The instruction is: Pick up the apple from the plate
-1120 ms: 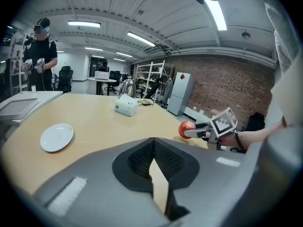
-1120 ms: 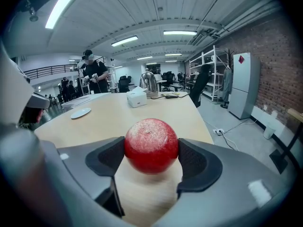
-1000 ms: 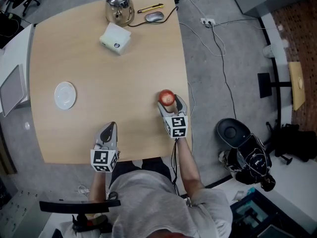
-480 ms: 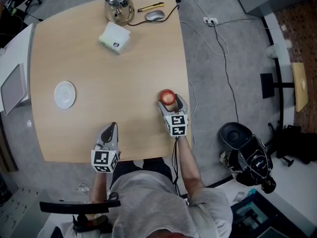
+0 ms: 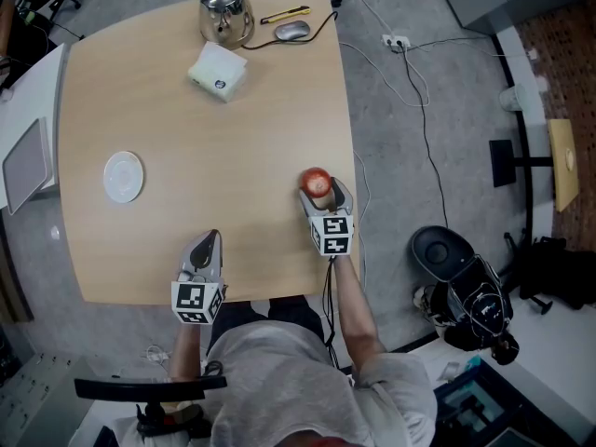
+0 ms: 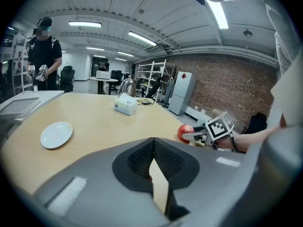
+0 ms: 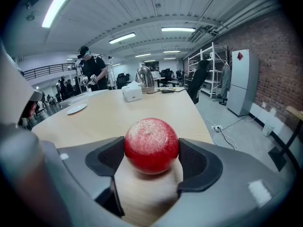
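Note:
A red apple [image 5: 316, 182] is clamped between the jaws of my right gripper [image 5: 319, 190] near the table's right edge; in the right gripper view the apple [image 7: 151, 145] fills the gap, both pads pressing its sides. The small white plate [image 5: 123, 176] lies bare at the table's left, also seen in the left gripper view as the plate [image 6: 56, 134]. My left gripper [image 5: 208, 241] rests near the front edge, its pads [image 6: 142, 160] together with nothing between them.
A silver kettle [image 5: 226, 12], a white tissue box [image 5: 217, 71], a computer mouse [image 5: 291, 31] and a yellow cutter [image 5: 283, 14] sit at the table's far side. A laptop [image 5: 23, 167] lies on a side table left. A person stands beyond the table [image 6: 43, 51].

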Tool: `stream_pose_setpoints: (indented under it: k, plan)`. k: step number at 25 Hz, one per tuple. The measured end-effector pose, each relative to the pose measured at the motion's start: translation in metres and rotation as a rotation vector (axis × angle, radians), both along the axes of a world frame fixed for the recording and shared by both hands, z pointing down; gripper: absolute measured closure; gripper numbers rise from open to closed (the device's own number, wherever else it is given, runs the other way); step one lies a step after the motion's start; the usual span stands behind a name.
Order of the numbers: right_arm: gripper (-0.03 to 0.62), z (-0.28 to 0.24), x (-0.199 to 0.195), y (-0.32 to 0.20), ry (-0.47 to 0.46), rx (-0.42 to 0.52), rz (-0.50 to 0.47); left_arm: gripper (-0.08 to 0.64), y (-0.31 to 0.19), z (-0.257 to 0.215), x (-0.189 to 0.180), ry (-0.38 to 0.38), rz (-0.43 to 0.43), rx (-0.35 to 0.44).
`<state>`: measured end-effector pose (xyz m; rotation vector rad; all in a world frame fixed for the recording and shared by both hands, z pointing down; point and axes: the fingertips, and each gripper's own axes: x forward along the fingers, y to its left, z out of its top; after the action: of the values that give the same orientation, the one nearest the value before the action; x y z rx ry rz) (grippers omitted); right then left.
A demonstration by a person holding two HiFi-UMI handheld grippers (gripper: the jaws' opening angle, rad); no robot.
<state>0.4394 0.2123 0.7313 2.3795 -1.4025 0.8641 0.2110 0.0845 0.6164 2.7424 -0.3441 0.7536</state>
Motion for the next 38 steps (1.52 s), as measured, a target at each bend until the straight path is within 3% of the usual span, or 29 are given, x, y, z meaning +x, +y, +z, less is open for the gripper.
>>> stream_pose_setpoints:
  k: [10, 22, 38]
  plan:
    - [0.229, -0.009, 0.000, 0.004, -0.011, 0.028, 0.035, 0.540, -0.002, -0.009, -0.007, 0.017, -0.002, 0.014]
    - [0.233, -0.044, -0.010, -0.008, 0.039, 0.071, 0.024, 0.541, -0.008, -0.025, -0.015, 0.055, -0.008, 0.040]
    - [0.380, -0.113, -0.042, -0.029, 0.135, 0.184, -0.010, 0.540, -0.020, -0.075, -0.030, 0.158, -0.013, 0.117]
